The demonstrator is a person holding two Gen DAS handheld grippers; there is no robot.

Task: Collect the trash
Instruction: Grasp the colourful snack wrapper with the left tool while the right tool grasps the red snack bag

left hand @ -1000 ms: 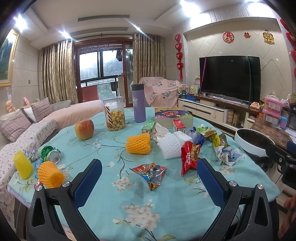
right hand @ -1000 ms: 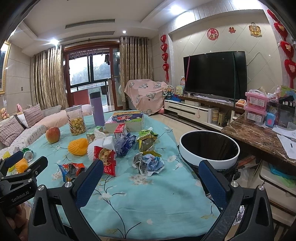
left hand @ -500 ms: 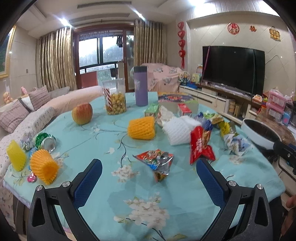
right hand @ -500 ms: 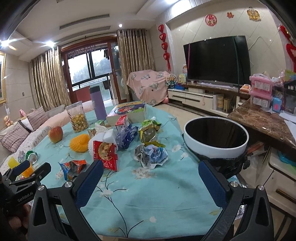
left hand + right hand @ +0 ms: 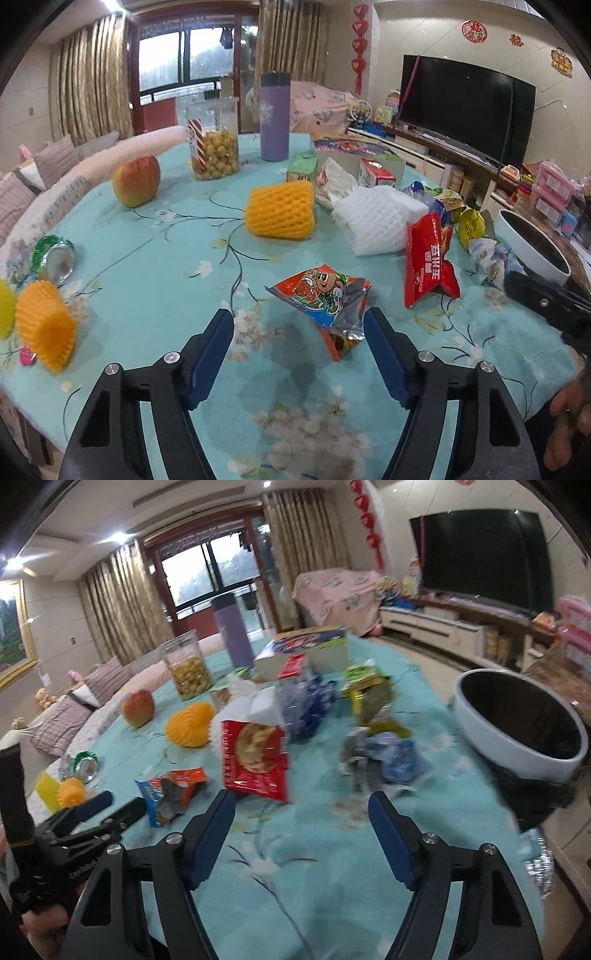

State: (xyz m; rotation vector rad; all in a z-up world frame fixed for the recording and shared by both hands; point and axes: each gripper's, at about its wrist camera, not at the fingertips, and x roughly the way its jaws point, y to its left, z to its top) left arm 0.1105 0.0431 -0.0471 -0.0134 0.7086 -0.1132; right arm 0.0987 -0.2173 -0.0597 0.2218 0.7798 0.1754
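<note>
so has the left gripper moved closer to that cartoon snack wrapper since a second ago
Yes. The left gripper has come forward and down toward the cartoon snack wrapper, which now lies beside its right finger; its jaws are closing, not gripping yet.

A crumpled orange cartoon snack wrapper (image 5: pixel 325 301) lies flat near the desk's six o'clock edge, a red snack bag (image 5: pixel 428 262) stands upright at its three o'clock, a crushed blue-white wrapper (image 5: pixel 380 760) lies beyond, and the white-rimmed, black-lined trash bin (image 5: pixel 524 734) stands beside the desk's three o'clock edge.
</note>
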